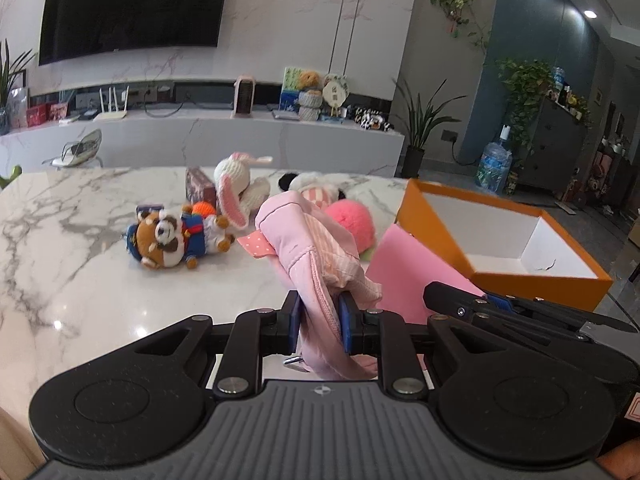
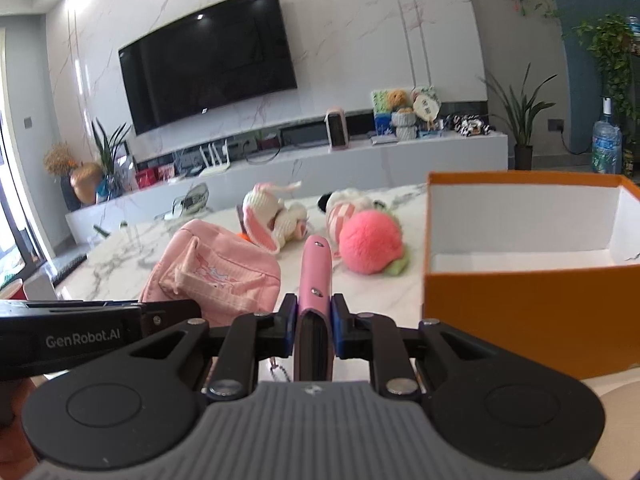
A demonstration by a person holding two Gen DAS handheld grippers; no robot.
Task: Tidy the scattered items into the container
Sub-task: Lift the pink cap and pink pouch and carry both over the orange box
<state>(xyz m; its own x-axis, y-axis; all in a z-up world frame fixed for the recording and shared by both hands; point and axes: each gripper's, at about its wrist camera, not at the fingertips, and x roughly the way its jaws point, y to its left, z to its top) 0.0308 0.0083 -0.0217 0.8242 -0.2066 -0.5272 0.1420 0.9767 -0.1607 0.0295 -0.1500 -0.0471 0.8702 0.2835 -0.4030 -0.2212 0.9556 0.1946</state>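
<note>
My left gripper (image 1: 319,322) is shut on a pink fabric pouch (image 1: 308,244), held above the marble table (image 1: 80,248); the pouch also shows in the right wrist view (image 2: 216,272). My right gripper (image 2: 314,322) is shut on a flat pink wallet (image 2: 316,272), seen edge-on; it shows as a pink sheet in the left wrist view (image 1: 408,264). The open orange box (image 1: 504,236) with white inside stands to the right (image 2: 520,292). On the table lie a brown bear toy (image 1: 168,240), a white rabbit toy (image 1: 240,188), a panda toy (image 2: 344,204) and a pink pompom (image 2: 370,242).
A small patterned box (image 1: 199,188) stands behind the rabbit. The right gripper's body (image 1: 520,308) lies close to my left gripper's right side. A TV wall and low cabinet (image 1: 200,132) stand beyond the table. A water bottle (image 1: 494,164) is on the floor at the right.
</note>
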